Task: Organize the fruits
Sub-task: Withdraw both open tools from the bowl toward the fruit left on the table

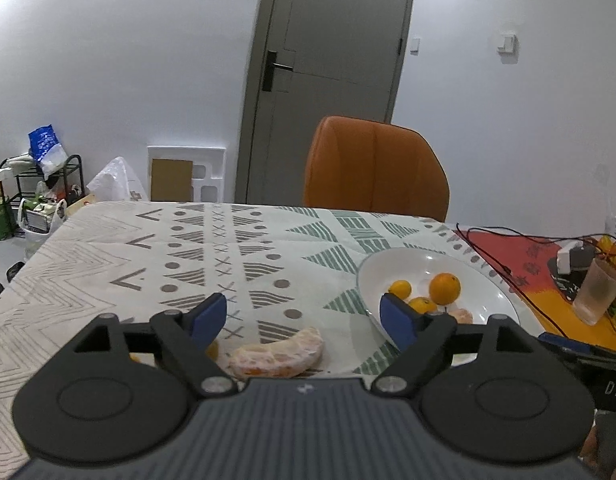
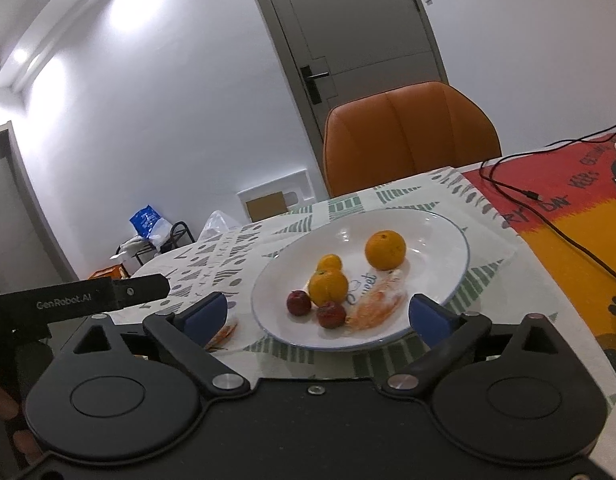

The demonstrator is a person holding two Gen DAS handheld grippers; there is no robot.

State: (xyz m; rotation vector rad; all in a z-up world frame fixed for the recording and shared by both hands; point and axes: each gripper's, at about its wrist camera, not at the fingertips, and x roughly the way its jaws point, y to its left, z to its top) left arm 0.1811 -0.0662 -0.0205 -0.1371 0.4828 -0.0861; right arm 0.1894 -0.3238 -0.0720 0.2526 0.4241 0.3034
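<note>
The surface point(image 1: 108, 248) fills the middle of both my views, covered with a patterned cloth, and an orange chair point(image 1: 375, 168) stands behind it near the upper centre, with a grey door point(image 1: 327, 40) above that. On the cloth, at the right of my left view and in the centre of my right view, sits the white plate point(image 2: 435, 232). It holds a large orange point(image 2: 385, 249) toward its far side, two smaller oranges point(image 2: 328, 288) touching one another nearer the middle, two dark red fruits point(image 2: 331, 314) close together just in front of them, and some pale peeled citrus pieces point(image 2: 373, 306) beside those. A peeled citrus segment point(image 1: 278, 354) lies on the cloth in the lower centre of my left view, apart from the plate. My left jaws point(image 1: 304, 316) stand wide with nothing gripped; that segment lies low between the blue pads point(image 1: 208, 316), touching neither. My right jaws point(image 2: 319, 316) are spread wide too and hold nothing, framing the near rim of the plate. A scrap of peel point(image 2: 224, 334) lies by my right view's left pad.
</note>
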